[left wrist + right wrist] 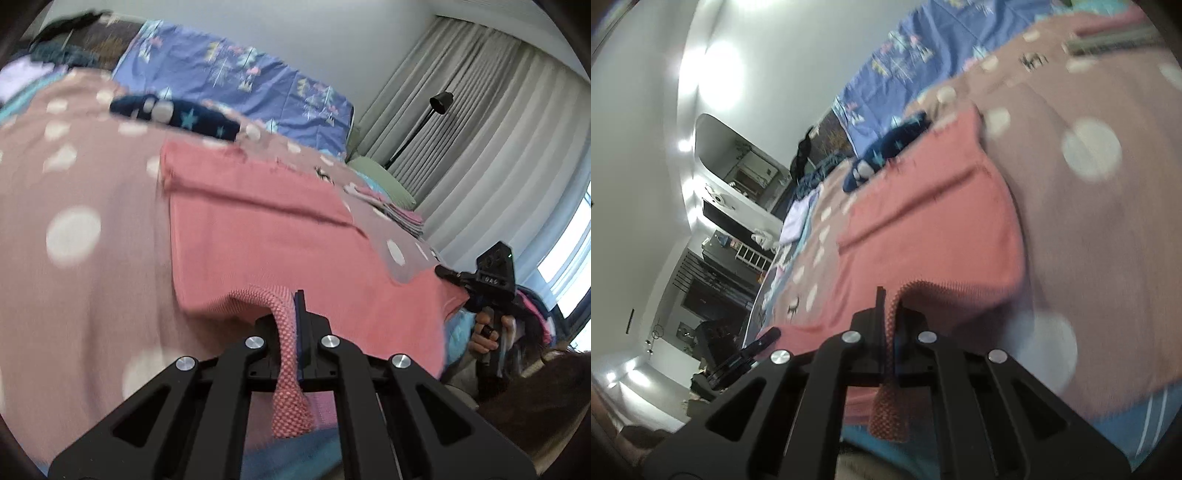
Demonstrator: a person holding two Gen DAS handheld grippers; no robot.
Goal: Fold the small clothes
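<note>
Black fingers of the left gripper are pinched tight on the near edge of a pink knit garment, and a bit of its bumpy hem hangs down between them. Over on the right, the right gripper is squeezed shut on the same near edge, at the other corner, with a flap of knit hanging through its fingers too. From the left wrist camera you can see the right gripper at the far right, with a hand around its handle. Most of the pink garment lies flat on a dusty-pink blanket with white dots, and its near edge is lifted up. Farther back lies a dark blue cloth with stars, just beyond the garment. Behind that is a purple-blue sheet. Grey curtains hang at the far right.
</note>
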